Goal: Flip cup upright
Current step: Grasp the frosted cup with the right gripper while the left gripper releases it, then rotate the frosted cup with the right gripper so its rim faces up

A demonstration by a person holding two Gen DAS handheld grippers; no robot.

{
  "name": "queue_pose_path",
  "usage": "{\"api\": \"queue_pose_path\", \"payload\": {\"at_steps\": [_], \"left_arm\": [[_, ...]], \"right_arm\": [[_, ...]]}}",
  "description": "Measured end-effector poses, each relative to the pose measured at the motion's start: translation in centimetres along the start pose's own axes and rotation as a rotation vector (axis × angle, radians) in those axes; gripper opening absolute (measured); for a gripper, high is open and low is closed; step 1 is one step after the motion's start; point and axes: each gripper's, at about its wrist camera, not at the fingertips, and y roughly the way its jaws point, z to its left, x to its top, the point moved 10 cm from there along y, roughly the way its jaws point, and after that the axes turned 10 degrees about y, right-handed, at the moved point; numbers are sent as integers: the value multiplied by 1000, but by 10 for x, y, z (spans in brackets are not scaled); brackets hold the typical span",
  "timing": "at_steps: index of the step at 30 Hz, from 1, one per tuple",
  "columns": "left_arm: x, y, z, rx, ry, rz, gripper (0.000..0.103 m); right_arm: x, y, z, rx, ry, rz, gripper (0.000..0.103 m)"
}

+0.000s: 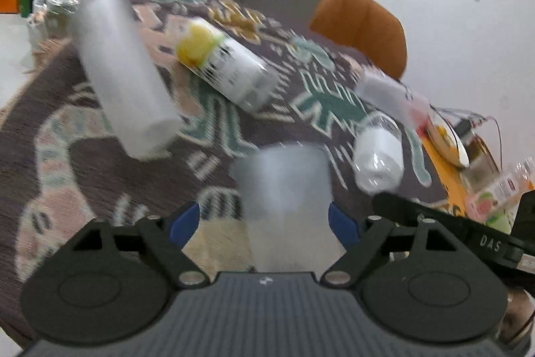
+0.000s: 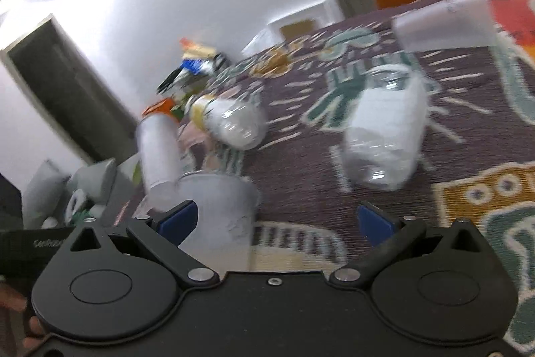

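A frosted translucent cup (image 1: pixel 284 189) stands between the blue pads of my left gripper (image 1: pixel 264 223). The jaws are wide; the right pad looks close to the cup wall, the left pad stands apart from it, and blur hides any contact. In the right wrist view the same cup (image 2: pixel 220 209) stands with its rim up, just right of the left pad of my right gripper (image 2: pixel 281 219), which is open and empty. Both views are motion-blurred.
A patterned cloth (image 1: pixel 83 189) covers the table. On it are a tall white cylinder (image 1: pixel 123 76), a yellow-labelled bottle (image 1: pixel 227 66), a clear bottle with white filling (image 1: pixel 378 156) and a clear box (image 1: pixel 394 96). An orange chair (image 1: pixel 364 25) stands behind. My right gripper's body (image 1: pixel 468 233) crosses the lower right.
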Motion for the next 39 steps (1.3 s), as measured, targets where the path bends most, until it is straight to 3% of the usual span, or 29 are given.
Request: {"api": "queue_pose_path", "payload": {"at_steps": [5, 12, 22, 28, 29, 30, 32, 39], "left_arm": [[3, -9, 24, 49, -24, -45, 87], [0, -23, 63, 138, -78, -115, 93], [-16, -32, 108, 221, -178, -146, 93], [-25, -35, 121, 232, -227, -155, 93], [-27, -36, 122, 228, -237, -155, 93], [-28, -35, 123, 223, -244, -155, 93], [-29, -36, 122, 217, -240, -157, 93], [-28, -38, 118, 210, -230, -167, 93]], "right_arm": [[-3, 20, 25, 45, -32, 103, 103], [0, 46, 30, 36, -21, 214, 103], [0, 76, 31, 11, -25, 356, 103], [-4, 92, 33, -12, -42, 416, 103], [-5, 95, 32, -17, -39, 429, 99], [-7, 98, 31, -20, -34, 439, 86], [-7, 98, 31, -6, -33, 442, 76], [0, 72, 48, 38, -103, 347, 75]]}}
